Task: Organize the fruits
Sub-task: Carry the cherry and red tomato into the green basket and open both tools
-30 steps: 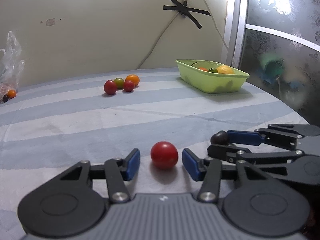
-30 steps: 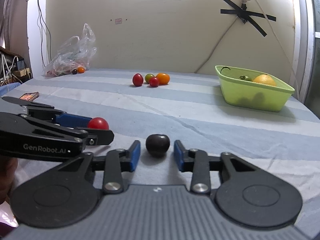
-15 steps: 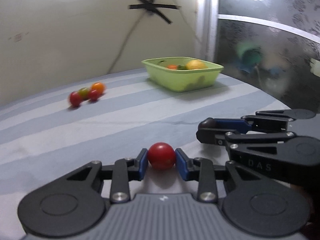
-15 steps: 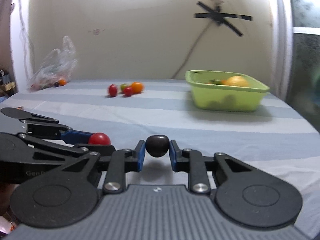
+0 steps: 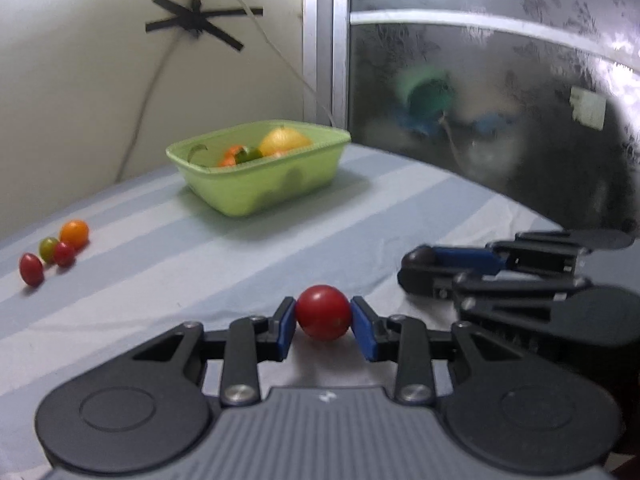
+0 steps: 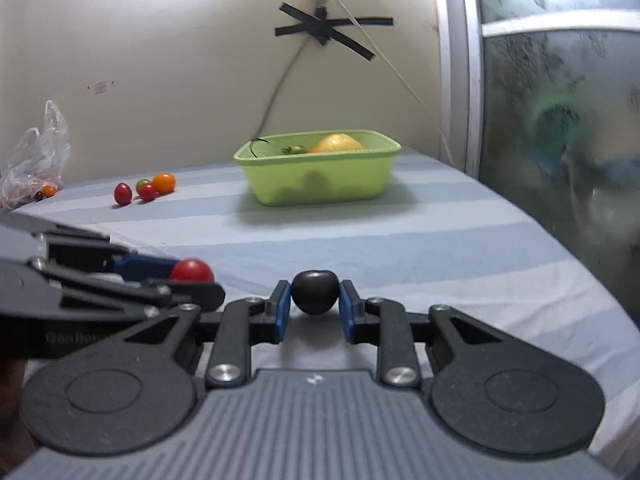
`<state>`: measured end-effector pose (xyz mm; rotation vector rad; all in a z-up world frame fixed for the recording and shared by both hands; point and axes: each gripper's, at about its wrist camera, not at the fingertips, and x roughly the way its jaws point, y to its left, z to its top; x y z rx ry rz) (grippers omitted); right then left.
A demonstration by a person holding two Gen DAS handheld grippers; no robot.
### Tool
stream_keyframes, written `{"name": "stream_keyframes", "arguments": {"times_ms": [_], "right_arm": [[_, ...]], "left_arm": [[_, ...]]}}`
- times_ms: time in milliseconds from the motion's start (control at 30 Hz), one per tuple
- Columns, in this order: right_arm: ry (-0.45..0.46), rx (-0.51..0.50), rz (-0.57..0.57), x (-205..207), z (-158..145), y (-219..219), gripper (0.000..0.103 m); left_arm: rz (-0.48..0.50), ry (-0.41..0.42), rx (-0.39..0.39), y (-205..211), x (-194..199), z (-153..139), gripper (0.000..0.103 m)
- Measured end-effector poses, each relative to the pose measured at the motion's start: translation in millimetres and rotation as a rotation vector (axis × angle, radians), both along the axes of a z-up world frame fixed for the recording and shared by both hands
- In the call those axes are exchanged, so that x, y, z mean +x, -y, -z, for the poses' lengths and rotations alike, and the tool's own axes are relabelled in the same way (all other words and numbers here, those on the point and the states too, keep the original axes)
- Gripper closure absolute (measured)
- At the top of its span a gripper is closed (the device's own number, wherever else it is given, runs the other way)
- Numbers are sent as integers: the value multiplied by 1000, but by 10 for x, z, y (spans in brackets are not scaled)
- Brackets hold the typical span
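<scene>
We find the left gripper point(image 5: 323, 322) closed on a red tomato point(image 5: 323, 312), both blue pads pressed to its sides, held level just above the striped cloth point(image 5: 248, 264). The right gripper point(image 6: 314, 309) clamps a dark tomato point(image 6: 314, 297) in like manner and sits just beside the left, both pointing toward the green basket point(image 6: 320, 172). We note the basket holds a yellow fruit point(image 6: 338, 144); four small tomatoes point(image 6: 146, 189) lie loose on the cloth to its left.
</scene>
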<state>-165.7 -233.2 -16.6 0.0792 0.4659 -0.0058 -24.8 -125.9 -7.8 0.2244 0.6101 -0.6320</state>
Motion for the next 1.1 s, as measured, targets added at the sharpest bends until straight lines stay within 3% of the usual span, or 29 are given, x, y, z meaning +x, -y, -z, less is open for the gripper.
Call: {"name": "stream_keyframes", "arguments": {"times_ms": [67, 167, 233, 267, 300, 500, 833, 1100], "right_arm": [[-3, 10, 2, 5, 25, 19, 73], [2, 11, -6, 1, 36, 32, 73], [4, 9, -16, 1, 44, 37, 74], [8, 4, -21, -1, 49, 34, 75], [10, 4, -25, -1, 46, 39, 75], [44, 70, -38, 126, -136, 212, 75], [179, 118, -80, 1124, -657, 536, 74], [75, 166, -80, 2032, -481, 666, 74]], "left_arm": [[2, 17, 16, 27, -40, 27, 55], [-10, 43, 35, 34, -72, 16, 51], [-13, 36, 32, 14, -76, 17, 56], [-10, 29, 34, 14, -63, 29, 68], [-10, 33, 36, 22, -39, 38, 72], [-13, 43, 17, 33, 114, -99, 73], [-45, 128, -93, 183, 1053, -750, 73], [-115, 0, -116, 352, 2072, -566, 73]]}}
